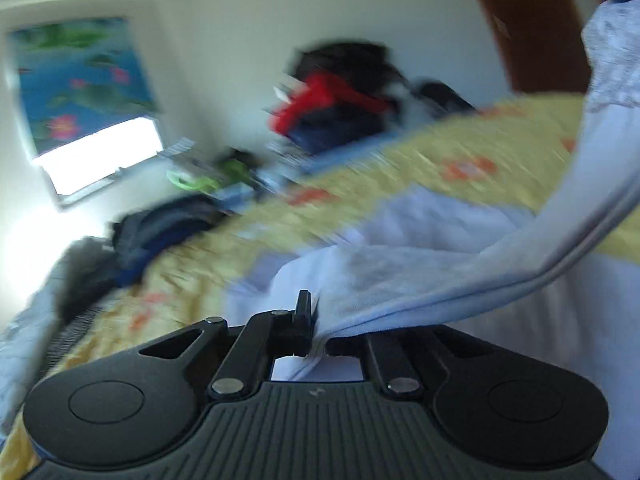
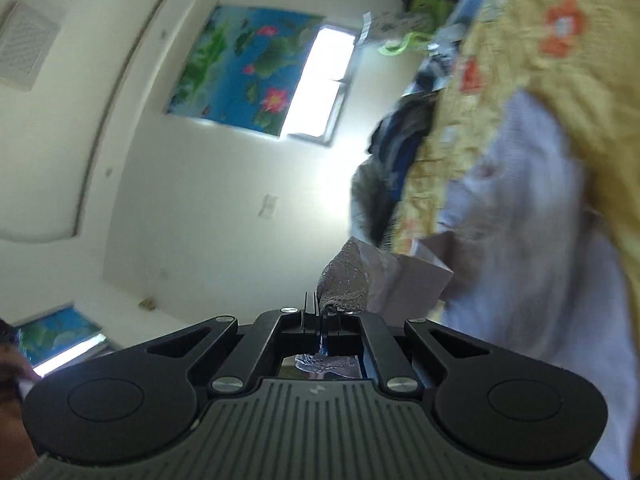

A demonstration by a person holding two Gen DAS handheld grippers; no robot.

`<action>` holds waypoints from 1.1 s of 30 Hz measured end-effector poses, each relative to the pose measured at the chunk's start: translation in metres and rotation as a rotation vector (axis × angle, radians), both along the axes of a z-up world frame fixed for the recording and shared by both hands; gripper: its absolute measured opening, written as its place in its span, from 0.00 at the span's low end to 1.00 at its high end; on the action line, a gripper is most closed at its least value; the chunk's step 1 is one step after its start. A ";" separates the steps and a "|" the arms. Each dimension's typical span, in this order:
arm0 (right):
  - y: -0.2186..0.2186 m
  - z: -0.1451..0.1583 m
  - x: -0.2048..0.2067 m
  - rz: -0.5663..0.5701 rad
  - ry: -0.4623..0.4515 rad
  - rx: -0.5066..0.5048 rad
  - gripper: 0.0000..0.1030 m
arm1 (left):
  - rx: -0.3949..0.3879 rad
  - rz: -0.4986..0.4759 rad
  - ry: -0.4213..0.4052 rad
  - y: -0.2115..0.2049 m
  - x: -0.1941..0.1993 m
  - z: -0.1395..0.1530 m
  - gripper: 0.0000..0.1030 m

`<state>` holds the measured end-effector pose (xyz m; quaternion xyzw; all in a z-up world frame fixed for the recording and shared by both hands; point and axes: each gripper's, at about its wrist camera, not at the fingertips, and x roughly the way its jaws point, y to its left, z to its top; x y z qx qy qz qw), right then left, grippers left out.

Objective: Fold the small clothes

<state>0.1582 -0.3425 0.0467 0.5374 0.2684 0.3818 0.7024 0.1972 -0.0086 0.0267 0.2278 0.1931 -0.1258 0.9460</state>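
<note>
A pale lilac garment (image 1: pixel 420 280) lies partly on the bed and is lifted at two places. In the left wrist view my left gripper (image 1: pixel 314 314) is shut on a fold of its smooth cloth, which stretches up to the right towards a lace-trimmed part (image 1: pixel 612 52). Only the left finger (image 1: pixel 303 308) shows; cloth covers the other. In the right wrist view my right gripper (image 2: pixel 321 308) is shut on the garment's grey lace edge (image 2: pixel 344 276). The rest of the garment (image 2: pixel 520 220) trails over the bed on the right.
The bed has a yellow cover with orange flowers (image 1: pixel 460 160). A dark blue clothes heap (image 1: pixel 160 232) lies at its left, and a red, navy and black pile (image 1: pixel 340 104) at the back. On the wall is a window with a floral blind (image 2: pixel 256 68).
</note>
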 end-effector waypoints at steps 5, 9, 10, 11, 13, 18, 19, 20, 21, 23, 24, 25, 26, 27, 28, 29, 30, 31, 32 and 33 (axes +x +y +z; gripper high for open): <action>-0.003 -0.053 -0.018 -0.027 0.179 -0.015 0.07 | 0.006 -0.059 0.236 -0.007 0.014 -0.023 0.07; 0.007 -0.063 -0.017 -0.009 0.186 -0.017 0.07 | -0.040 -0.045 0.261 0.009 0.014 -0.007 0.47; 0.009 -0.064 -0.016 -0.002 0.187 -0.010 0.07 | -0.028 -0.049 0.228 0.013 0.007 -0.003 0.57; 0.010 -0.064 -0.015 0.000 0.185 -0.010 0.07 | -0.013 -0.050 0.193 0.016 0.001 0.002 0.74; 0.011 -0.064 -0.016 0.004 0.181 0.000 0.07 | 0.011 -0.069 0.143 0.024 -0.014 0.014 0.86; 0.008 -0.068 -0.023 -0.004 0.183 0.006 0.07 | -0.156 -0.063 0.135 0.054 -0.032 0.047 0.86; 0.005 -0.071 -0.026 -0.007 0.189 0.002 0.07 | -0.264 -0.054 0.134 0.060 -0.029 0.055 0.86; 0.004 -0.072 -0.029 -0.018 0.191 -0.013 0.07 | -0.373 -0.043 0.142 0.064 -0.024 0.059 0.86; 0.003 -0.072 -0.030 -0.030 0.190 -0.038 0.07 | -0.475 -0.021 0.157 0.066 -0.015 0.060 0.86; 0.003 -0.074 -0.035 -0.049 0.195 -0.074 0.07 | -0.561 0.022 0.229 0.058 0.007 0.049 0.86; 0.002 -0.075 -0.040 -0.068 0.193 -0.104 0.07 | -0.558 0.033 0.289 0.050 0.020 0.039 0.86; 0.002 -0.074 -0.043 -0.081 0.188 -0.135 0.07 | -0.544 0.037 0.357 0.042 0.032 0.026 0.86; 0.003 -0.074 -0.045 -0.080 0.189 -0.149 0.07 | -0.524 0.044 0.413 0.035 0.041 0.013 0.86; 0.003 -0.076 -0.047 -0.082 0.197 -0.157 0.07 | -0.500 0.063 0.464 0.028 0.047 -0.004 0.86; 0.003 -0.078 -0.048 -0.087 0.209 -0.168 0.07 | -0.478 0.076 0.498 0.024 0.051 -0.015 0.85; 0.003 -0.083 -0.050 -0.091 0.229 -0.175 0.07 | -0.443 0.074 0.449 0.019 0.046 -0.019 0.85; 0.002 -0.089 -0.051 -0.099 0.254 -0.173 0.07 | -0.405 0.069 0.439 0.014 0.042 -0.023 0.85; 0.000 -0.095 -0.053 -0.107 0.280 -0.166 0.07 | -0.379 0.071 0.427 0.010 0.039 -0.024 0.86; -0.001 -0.104 -0.054 -0.114 0.313 -0.151 0.07 | -0.359 0.073 0.422 0.008 0.037 -0.026 0.86; -0.002 -0.111 -0.055 -0.113 0.342 -0.131 0.07 | -0.342 0.072 0.420 0.007 0.036 -0.026 0.86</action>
